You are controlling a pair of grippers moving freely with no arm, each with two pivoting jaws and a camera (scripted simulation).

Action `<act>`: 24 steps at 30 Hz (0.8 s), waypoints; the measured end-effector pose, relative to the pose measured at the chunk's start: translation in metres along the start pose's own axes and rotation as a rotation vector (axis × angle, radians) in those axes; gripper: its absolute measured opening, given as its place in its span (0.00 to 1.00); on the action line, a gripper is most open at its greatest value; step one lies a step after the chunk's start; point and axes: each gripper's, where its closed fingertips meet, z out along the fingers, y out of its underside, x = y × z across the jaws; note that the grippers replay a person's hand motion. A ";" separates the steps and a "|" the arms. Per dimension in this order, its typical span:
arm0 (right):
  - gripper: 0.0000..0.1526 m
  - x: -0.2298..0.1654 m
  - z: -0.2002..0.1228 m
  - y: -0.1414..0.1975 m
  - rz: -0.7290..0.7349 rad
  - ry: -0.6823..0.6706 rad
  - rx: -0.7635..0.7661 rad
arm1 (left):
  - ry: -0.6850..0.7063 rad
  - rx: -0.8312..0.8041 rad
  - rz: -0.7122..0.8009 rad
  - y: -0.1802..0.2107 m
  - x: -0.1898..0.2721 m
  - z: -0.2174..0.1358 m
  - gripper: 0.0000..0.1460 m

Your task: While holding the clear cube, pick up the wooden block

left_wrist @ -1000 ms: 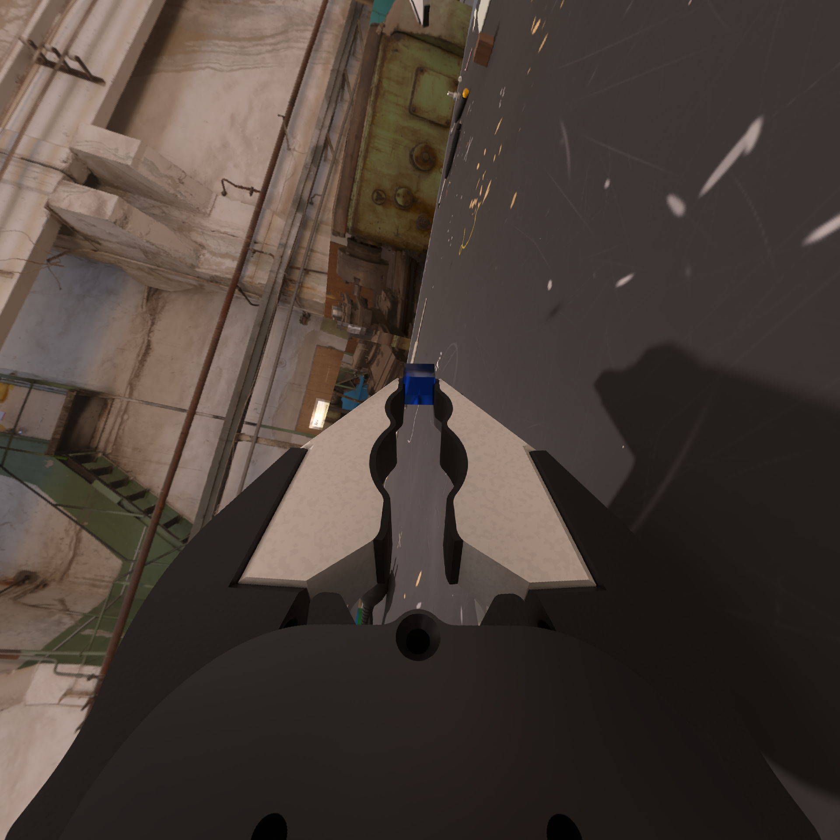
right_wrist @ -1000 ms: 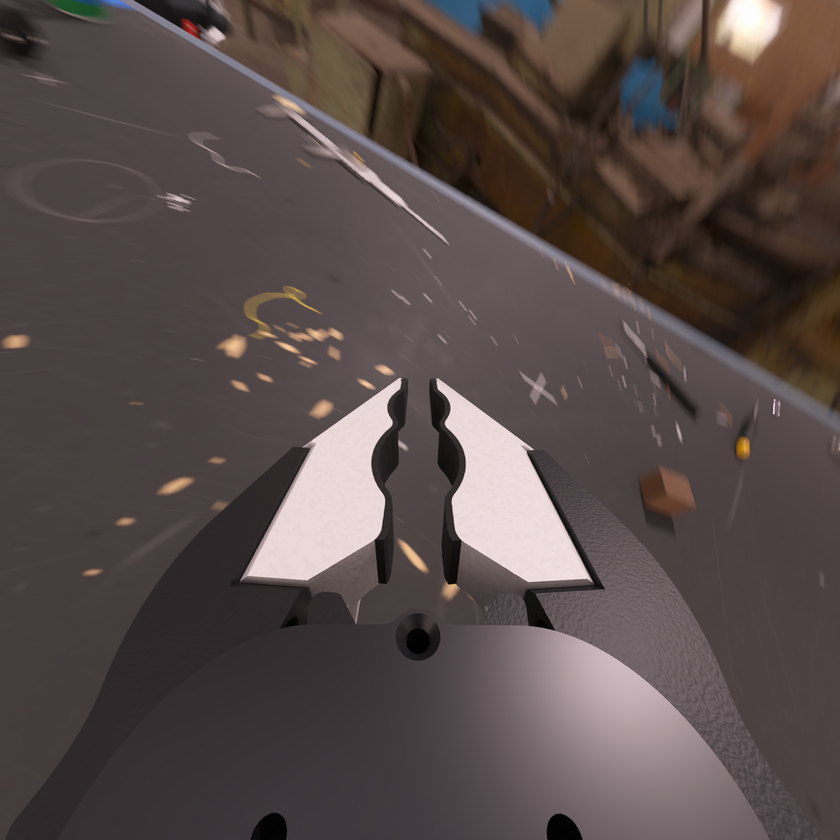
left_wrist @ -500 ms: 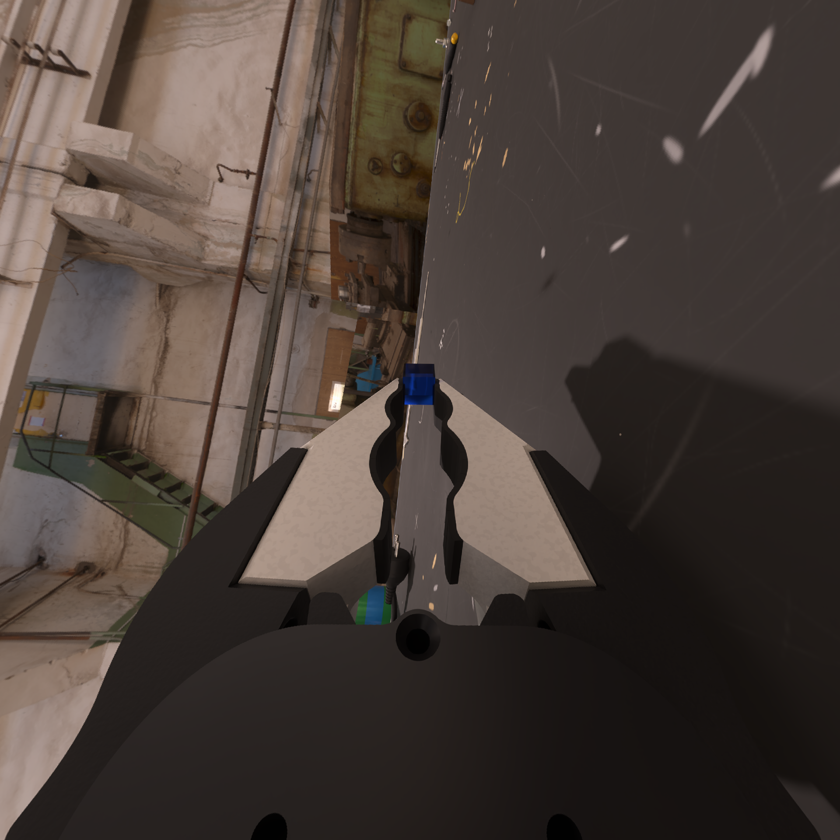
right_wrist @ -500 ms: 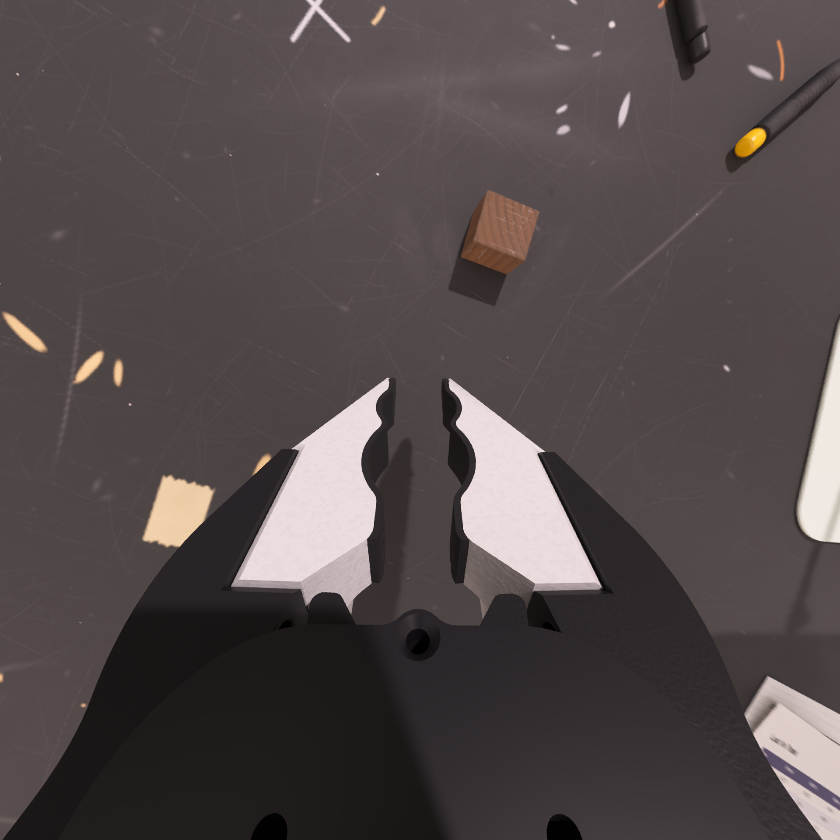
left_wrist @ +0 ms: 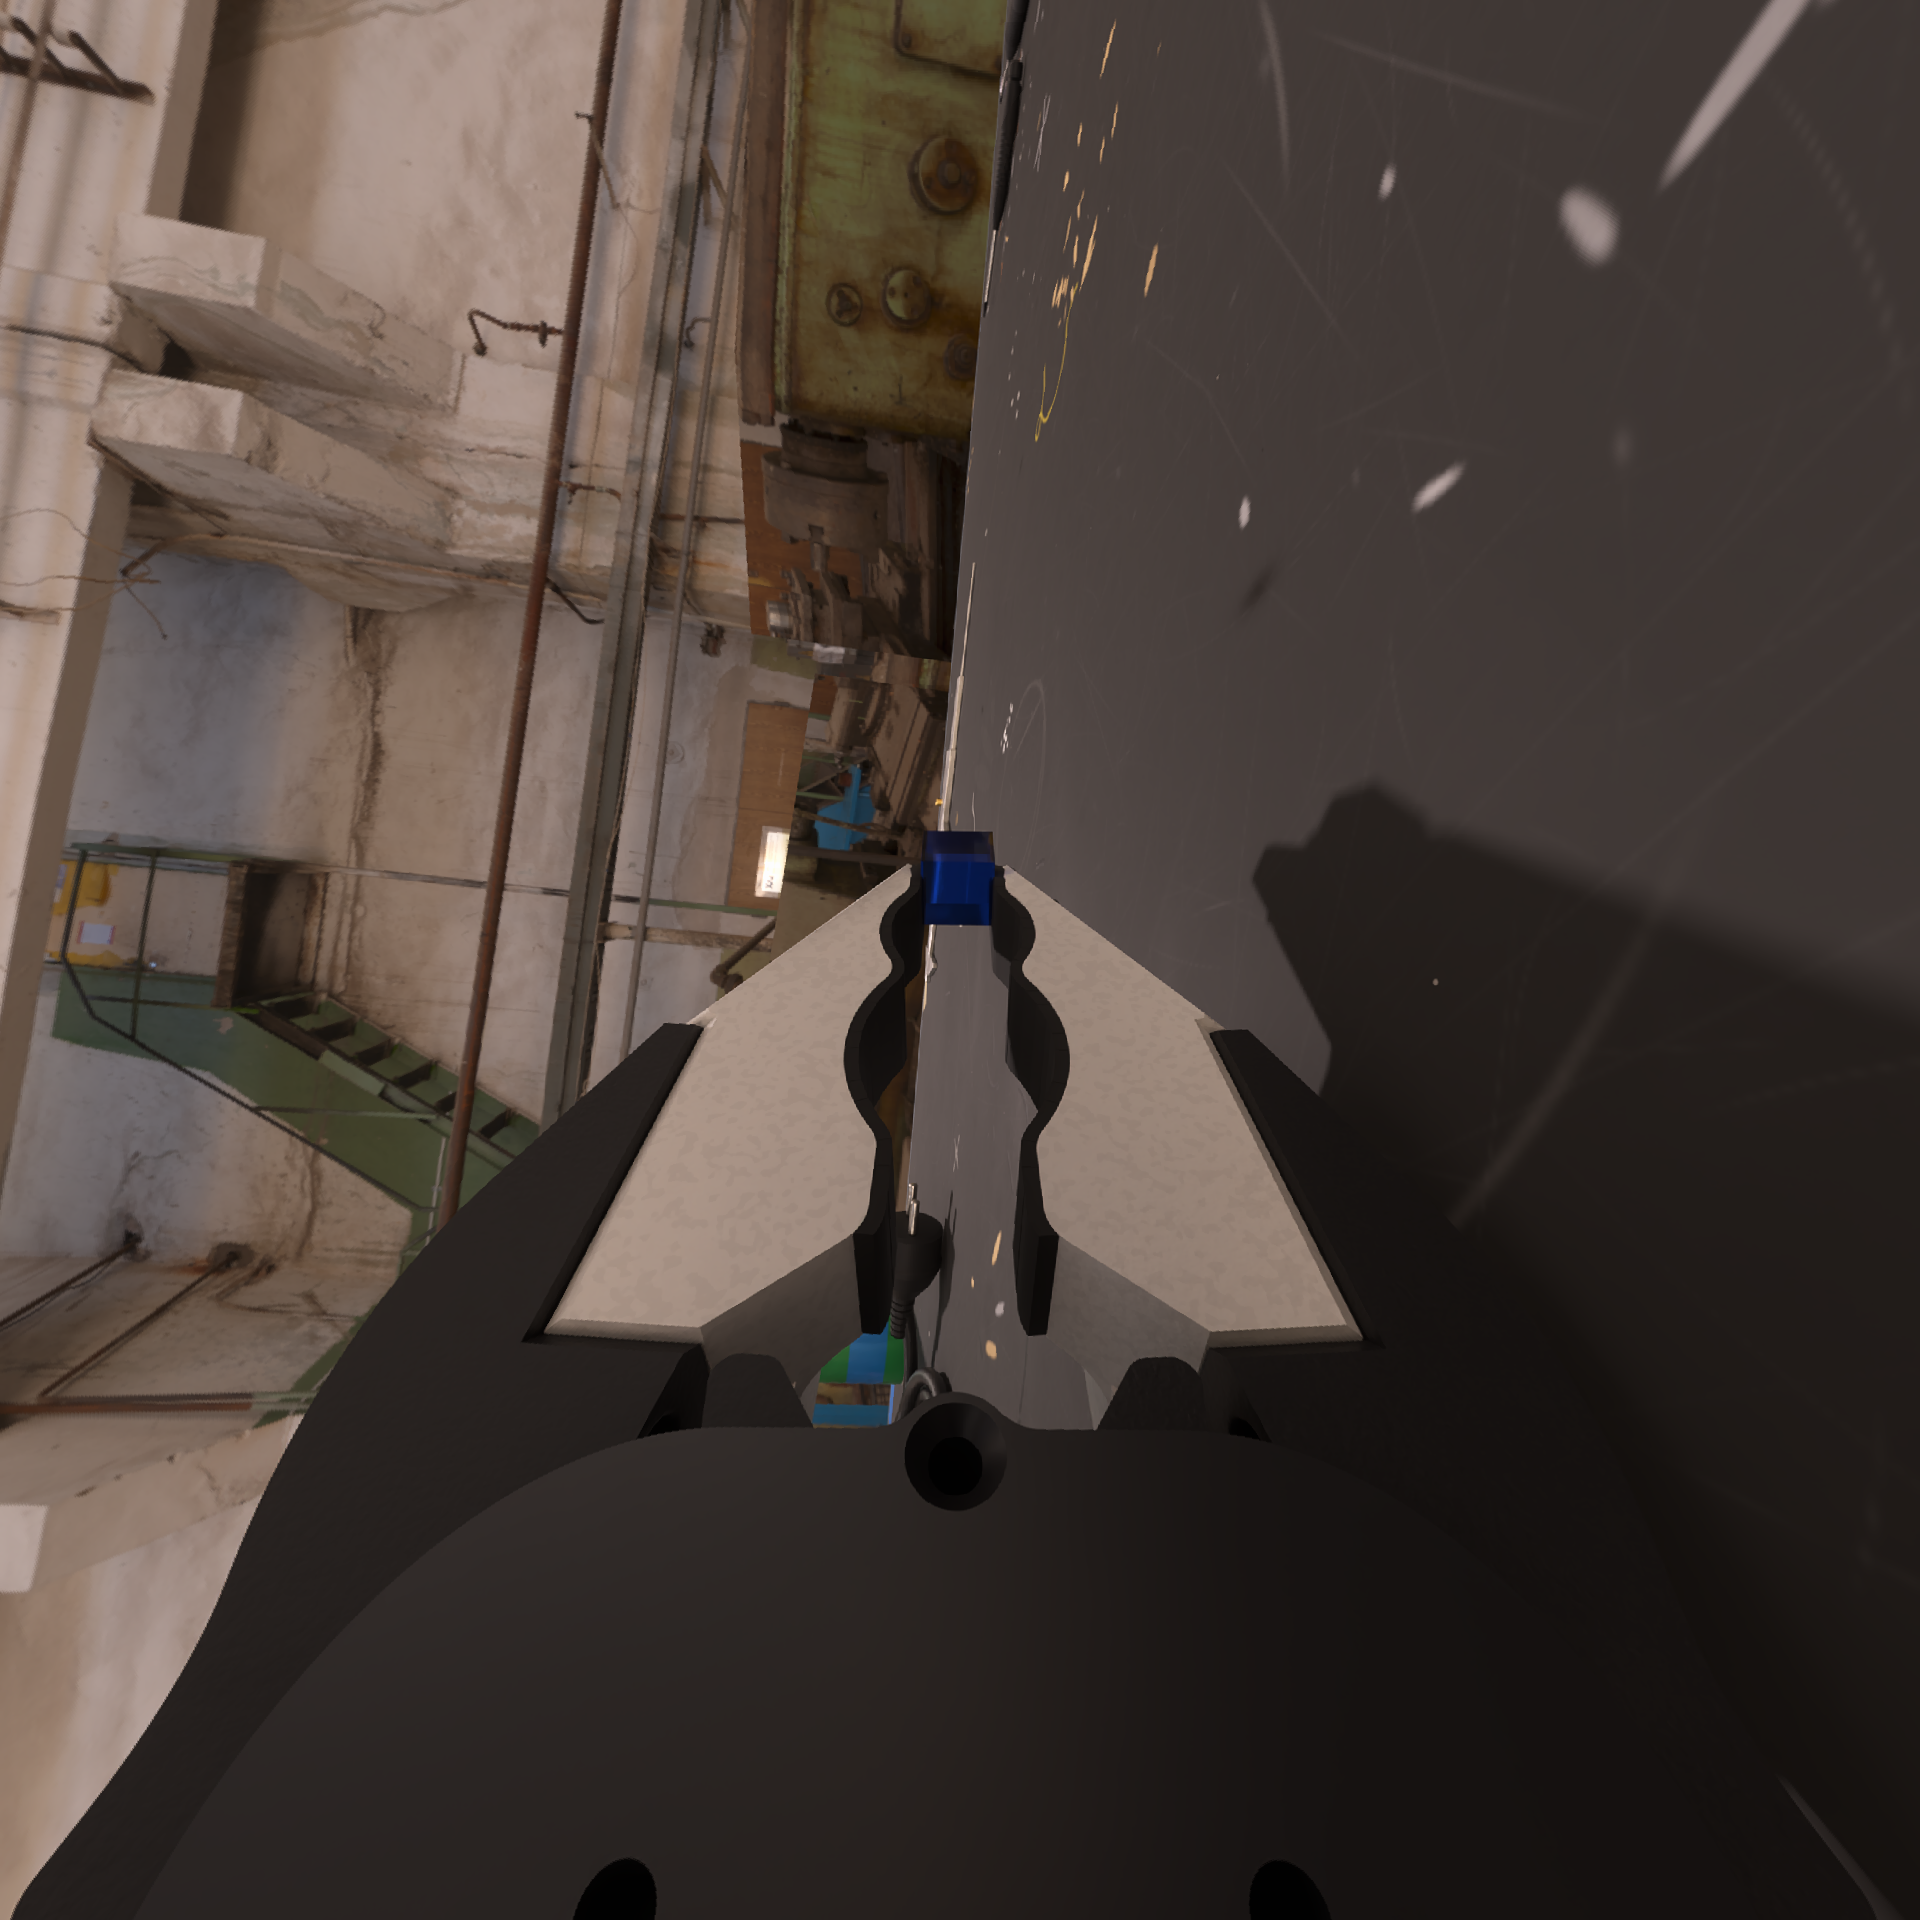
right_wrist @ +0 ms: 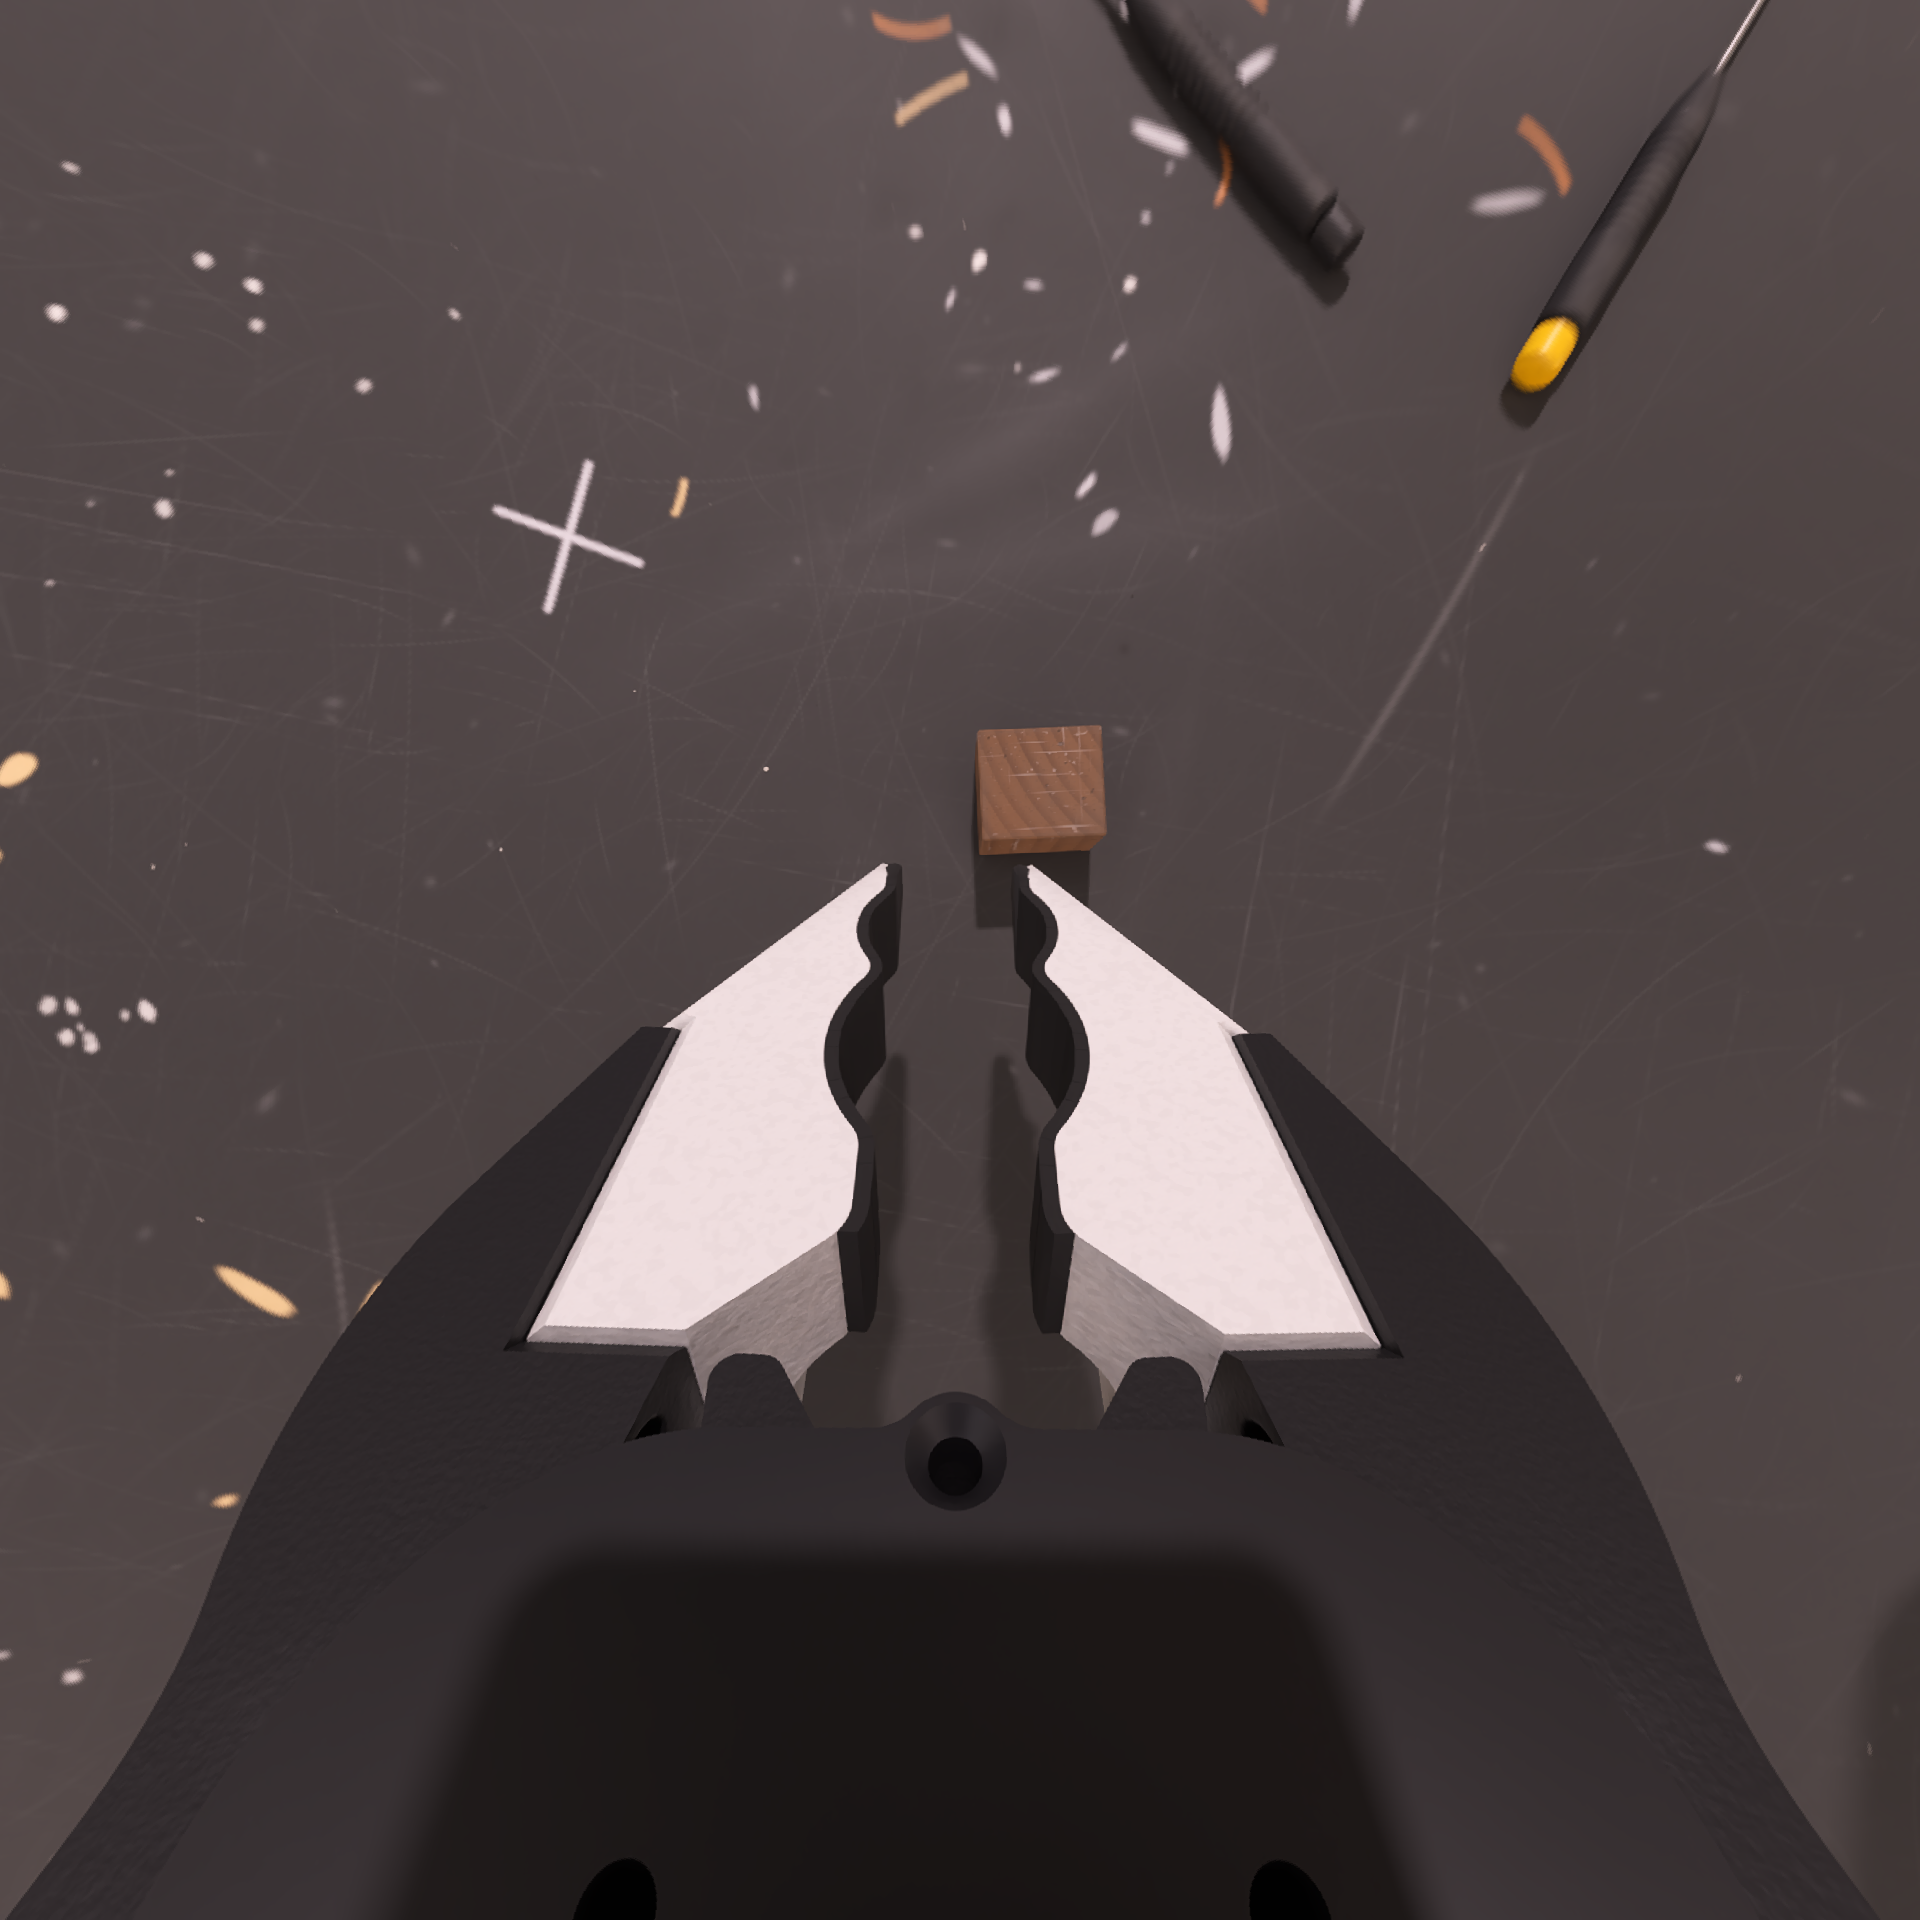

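In the left wrist view my left gripper (left_wrist: 958,883) is shut on a small clear blue cube (left_wrist: 957,879), pinched at the very fingertips and held off the dark table (left_wrist: 1455,520), which runs sideways through the view. In the right wrist view my right gripper (right_wrist: 958,881) is open and empty and looks straight down at the table. The wooden block (right_wrist: 1039,790) lies flat on the table just beyond the fingertips, slightly to the right of the gap, in line with the right fingertip (right_wrist: 1031,883).
A black tool handle (right_wrist: 1236,125) and a black tool with a yellow end (right_wrist: 1600,260) lie at the far right of the right wrist view. A white cross mark (right_wrist: 566,535) and scattered chips dot the dark table (right_wrist: 416,831). The table edge (left_wrist: 961,623) borders a workshop background.
My right gripper has tipped down over the table, moved up to the wooden block and opened wider. The left gripper holds the cube as before, its view drifting slightly.
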 end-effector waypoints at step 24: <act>0.30 0.005 0.020 -0.010 -0.055 0.094 -0.217 | 0.013 0.019 0.003 -0.003 0.002 -0.002 0.08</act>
